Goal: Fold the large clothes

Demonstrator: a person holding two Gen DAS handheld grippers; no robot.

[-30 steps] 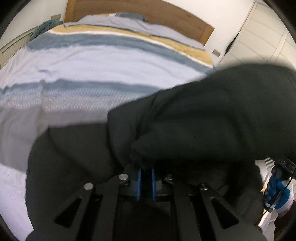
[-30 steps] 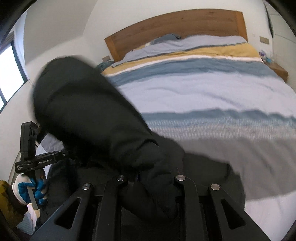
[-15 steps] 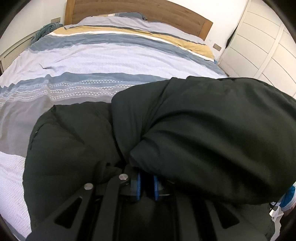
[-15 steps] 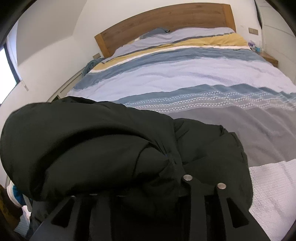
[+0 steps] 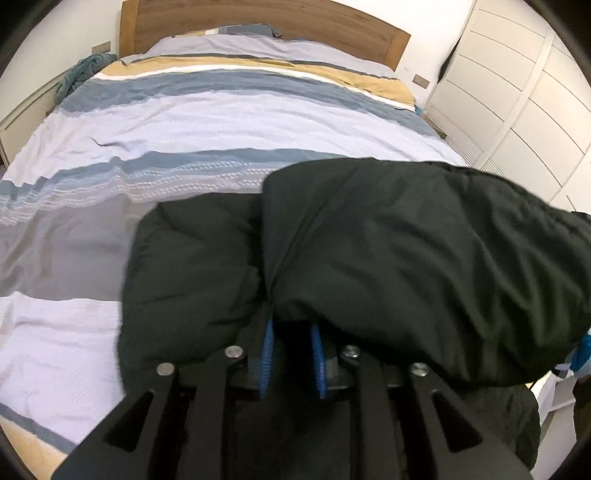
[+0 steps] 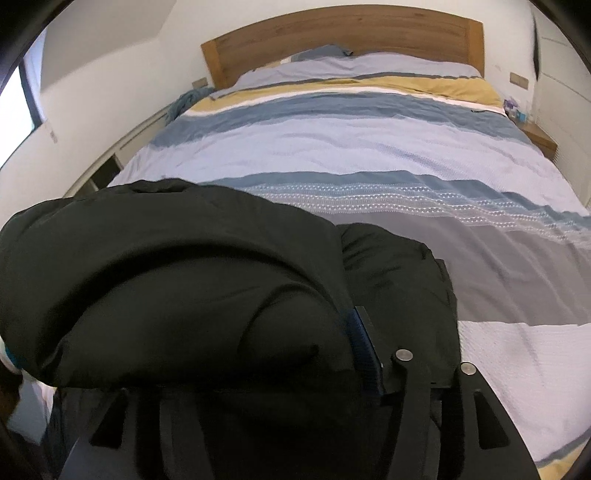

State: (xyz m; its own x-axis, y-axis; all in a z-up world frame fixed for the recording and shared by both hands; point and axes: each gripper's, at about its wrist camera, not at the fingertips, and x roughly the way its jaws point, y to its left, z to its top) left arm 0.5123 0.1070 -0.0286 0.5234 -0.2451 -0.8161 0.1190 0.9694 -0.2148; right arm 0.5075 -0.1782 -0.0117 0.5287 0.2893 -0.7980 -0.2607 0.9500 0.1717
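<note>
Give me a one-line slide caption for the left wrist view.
Left gripper, jaws opening, at the edge of a dark puffy jacket folded on the striped duvet.

Open room: striped duvet point(image 5: 229, 122) lies flat and bare from 9 to 1 o'clock, up to the wooden headboard point(image 5: 266, 18). Obstacle: black padded jacket point(image 5: 406, 258), heaped from 12 to 4 o'clock right before the left gripper point(image 5: 291, 354), whose opening jaws are overhung by it. Boundary: white wardrobe point(image 5: 517, 92) at 2 o'clock. Teal cloth point(image 5: 79, 74) is bunched at 10 o'clock, beside the bed.
</note>
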